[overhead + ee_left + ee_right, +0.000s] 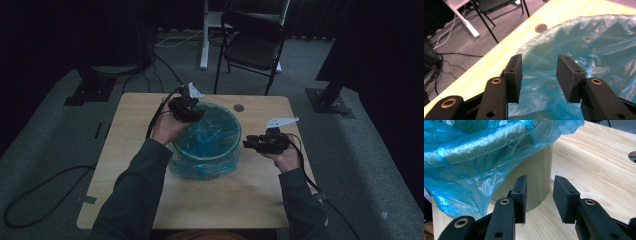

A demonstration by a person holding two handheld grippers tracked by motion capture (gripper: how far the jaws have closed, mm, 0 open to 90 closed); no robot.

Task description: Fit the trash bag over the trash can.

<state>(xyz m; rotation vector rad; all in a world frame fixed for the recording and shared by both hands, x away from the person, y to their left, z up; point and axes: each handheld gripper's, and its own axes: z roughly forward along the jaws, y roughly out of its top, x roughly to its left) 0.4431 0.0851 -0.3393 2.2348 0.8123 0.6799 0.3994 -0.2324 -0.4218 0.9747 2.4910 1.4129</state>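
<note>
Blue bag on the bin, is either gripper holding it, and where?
Neither. The left gripper hangs open over the blue bag; the right gripper stands open beside the bin, holding nothing.

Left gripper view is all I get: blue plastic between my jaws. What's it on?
Observer: The bag lines a round bin; its pale side shows in the right gripper view.
Operator: Where's the right gripper?
Observer: The right gripper sits beside the bin near the table's right edge, jaws open, nothing between them.
Operator: Bag fully on?
Observer: It drapes over the rim; loose plastic bunches at the bin's near side.
</note>
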